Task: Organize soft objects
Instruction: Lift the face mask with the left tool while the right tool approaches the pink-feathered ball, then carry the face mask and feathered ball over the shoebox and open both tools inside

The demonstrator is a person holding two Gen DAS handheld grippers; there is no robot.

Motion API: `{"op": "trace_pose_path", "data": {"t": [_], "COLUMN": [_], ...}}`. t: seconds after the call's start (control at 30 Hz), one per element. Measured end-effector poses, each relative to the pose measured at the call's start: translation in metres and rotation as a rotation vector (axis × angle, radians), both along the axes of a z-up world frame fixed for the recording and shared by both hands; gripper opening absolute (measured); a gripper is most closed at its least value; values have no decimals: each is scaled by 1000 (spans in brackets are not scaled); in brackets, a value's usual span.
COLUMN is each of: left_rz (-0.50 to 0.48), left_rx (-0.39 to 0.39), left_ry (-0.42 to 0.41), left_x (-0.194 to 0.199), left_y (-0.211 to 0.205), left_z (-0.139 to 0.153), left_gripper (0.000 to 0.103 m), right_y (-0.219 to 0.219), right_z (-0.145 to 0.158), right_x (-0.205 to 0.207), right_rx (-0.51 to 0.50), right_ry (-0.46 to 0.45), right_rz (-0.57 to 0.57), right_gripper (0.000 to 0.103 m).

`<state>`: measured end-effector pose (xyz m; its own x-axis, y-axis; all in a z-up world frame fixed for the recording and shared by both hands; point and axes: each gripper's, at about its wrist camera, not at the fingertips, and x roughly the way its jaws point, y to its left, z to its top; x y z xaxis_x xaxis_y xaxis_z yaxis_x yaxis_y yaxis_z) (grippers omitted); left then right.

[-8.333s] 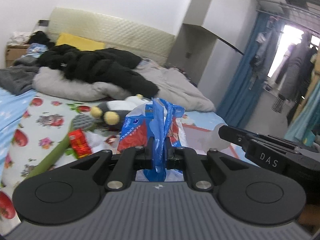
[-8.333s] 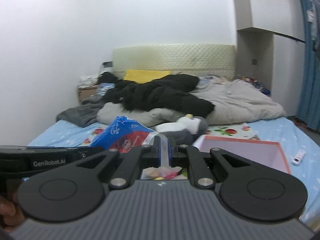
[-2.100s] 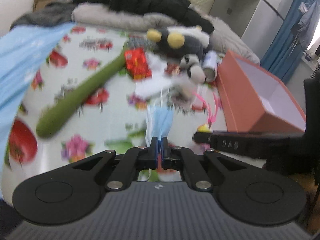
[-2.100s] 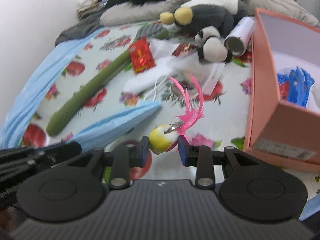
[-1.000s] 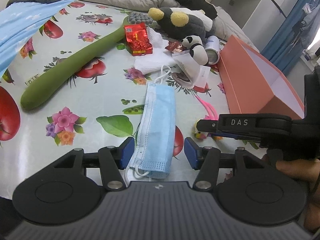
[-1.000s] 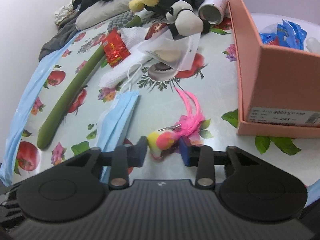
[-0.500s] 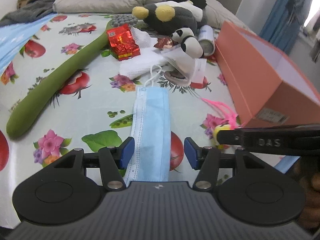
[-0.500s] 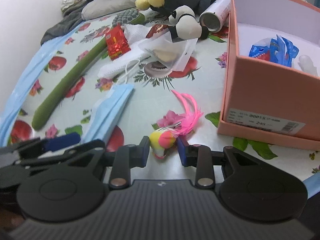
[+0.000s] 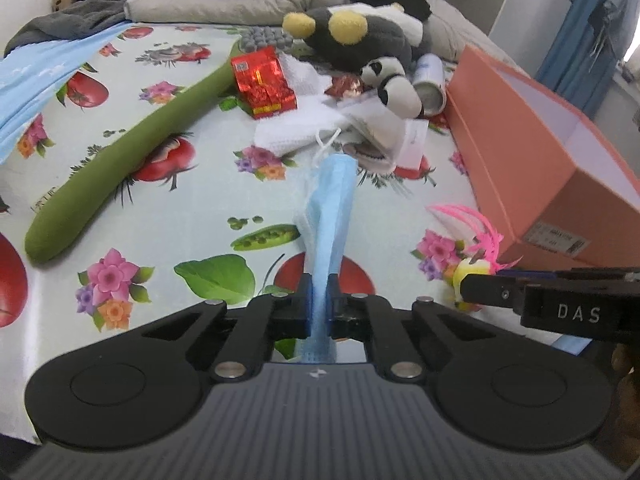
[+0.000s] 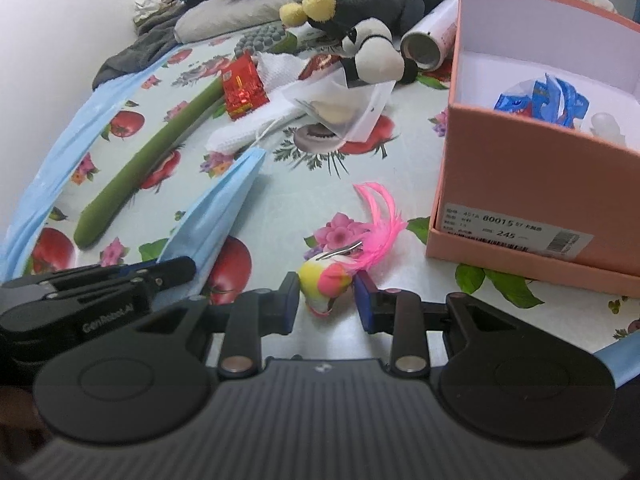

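Note:
My left gripper [image 9: 319, 302] is shut on the near end of a light blue face mask [image 9: 330, 208]. The mask is bunched into a narrow ridge that runs away from the jaws across the flowered cloth. My right gripper [image 10: 327, 294] is shut on a small yellow and pink toy bird [image 10: 325, 278] with a pink feather tail. It sits low over the cloth, just left of the orange box [image 10: 520, 184]. From the left wrist view the bird [image 9: 472, 268] shows at the tip of the right gripper. A blue packet [image 10: 540, 104] lies inside the box.
Farther back lie a long green plush [image 9: 120, 160], a red foil packet [image 9: 262, 80], a white cloth [image 9: 296, 128], a small panda plush [image 9: 394, 84], a grey plush with yellow ears [image 9: 360, 40] and a spray can [image 9: 430, 84]. Bedding is piled behind them.
My left jaws have closed on the mask, which was lying flat between them and is now pinched into a ridge. The right gripper still has the bird and has barely shifted.

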<state>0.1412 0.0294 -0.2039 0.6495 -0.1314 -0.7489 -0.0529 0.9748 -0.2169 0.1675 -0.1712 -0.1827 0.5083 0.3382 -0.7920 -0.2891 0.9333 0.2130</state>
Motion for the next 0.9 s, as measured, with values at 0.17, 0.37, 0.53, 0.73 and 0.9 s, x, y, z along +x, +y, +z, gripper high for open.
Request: {"op": "trace_pose_path", "data": {"t": [0.17, 0.37, 0.53, 0.73, 0.9], "left_rz": [7, 41, 49, 37, 9], "left_rx": [-15, -42, -62, -80, -89], "left_ry": [-43, -103, -164, -247, -325], "left_x": [-13, -25, -32, -39, -46], "left_y": [-6, -8, -9, -17, -30], "left_z": [22, 56, 95, 140, 175], "left_gripper": [7, 7, 7, 7, 7], "right_y": [-2, -2, -5, -13, -25], "right_z": [17, 44, 75, 119, 154], "right_x": [-7, -17, -21, -27, -36], "right_rx": [17, 47, 79, 110, 118], "right_ry": [-40, -99, -166, -276, -373], "right_rz": [12, 28, 35, 33, 17], "right_gripper": [33, 33, 33, 33, 33]}}
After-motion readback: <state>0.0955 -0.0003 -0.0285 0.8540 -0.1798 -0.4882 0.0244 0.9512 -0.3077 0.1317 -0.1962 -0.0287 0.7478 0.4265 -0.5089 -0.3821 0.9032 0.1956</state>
